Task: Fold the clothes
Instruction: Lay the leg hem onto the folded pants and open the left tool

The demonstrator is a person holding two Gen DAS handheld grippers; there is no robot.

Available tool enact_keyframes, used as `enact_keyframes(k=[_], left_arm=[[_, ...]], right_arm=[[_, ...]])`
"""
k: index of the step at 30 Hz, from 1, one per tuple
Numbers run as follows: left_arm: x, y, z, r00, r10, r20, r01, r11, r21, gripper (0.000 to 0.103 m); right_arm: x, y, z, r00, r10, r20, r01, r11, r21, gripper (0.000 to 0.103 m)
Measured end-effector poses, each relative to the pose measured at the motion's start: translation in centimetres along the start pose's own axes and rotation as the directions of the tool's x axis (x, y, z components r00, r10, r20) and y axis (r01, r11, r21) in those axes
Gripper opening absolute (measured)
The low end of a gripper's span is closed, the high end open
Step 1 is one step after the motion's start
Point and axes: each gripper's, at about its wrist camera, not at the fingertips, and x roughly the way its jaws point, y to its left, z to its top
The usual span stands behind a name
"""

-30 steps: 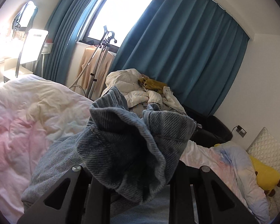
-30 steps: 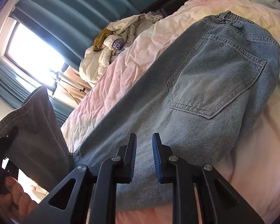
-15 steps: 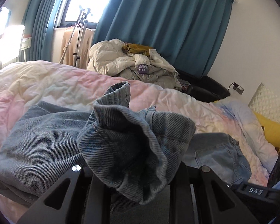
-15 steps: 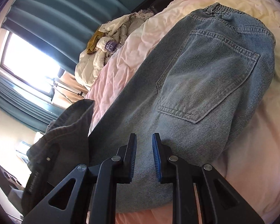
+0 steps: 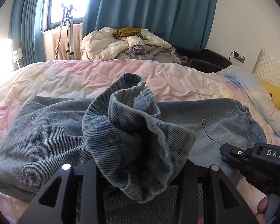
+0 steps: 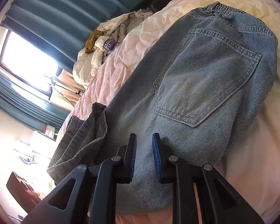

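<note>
The jeans (image 6: pixel 205 78) lie on the bed (image 5: pixel 84 78), folded over, back pocket up. The left gripper (image 5: pixel 140 169) has its jaws opening with the bunched hem (image 5: pixel 132 130) between them. The right gripper (image 6: pixel 144 155) hovers over the denim, fingers slightly apart with nothing between them.

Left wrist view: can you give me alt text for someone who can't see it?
A bunched denim leg cuff sits between the opening jaws of the left gripper, over folded blue jeans lying on a pink quilted bed. The right gripper enters at lower right; behind the bed are a heap of pale clothes and teal curtains.
</note>
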Motion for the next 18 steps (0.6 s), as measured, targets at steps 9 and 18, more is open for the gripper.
enact_keyframes(k=[9, 18], left_arm=[[-3.8, 0.1, 0.2, 0.999, -0.036, -0.013, 0.037, 0.997, 0.073, 0.045], [-10.3, 3.3, 1.1, 0.995, -0.09, 0.043, 0.085, 0.991, 0.1, 0.047]], right_arm=[[-0.9, 0.2, 0.1, 0.999, 0.006, 0.041, -0.005, 1.0, -0.022, 0.018], [-0.9, 2.6, -0.6, 0.997, 0.063, 0.038, -0.058, 0.992, -0.116, 0.018]])
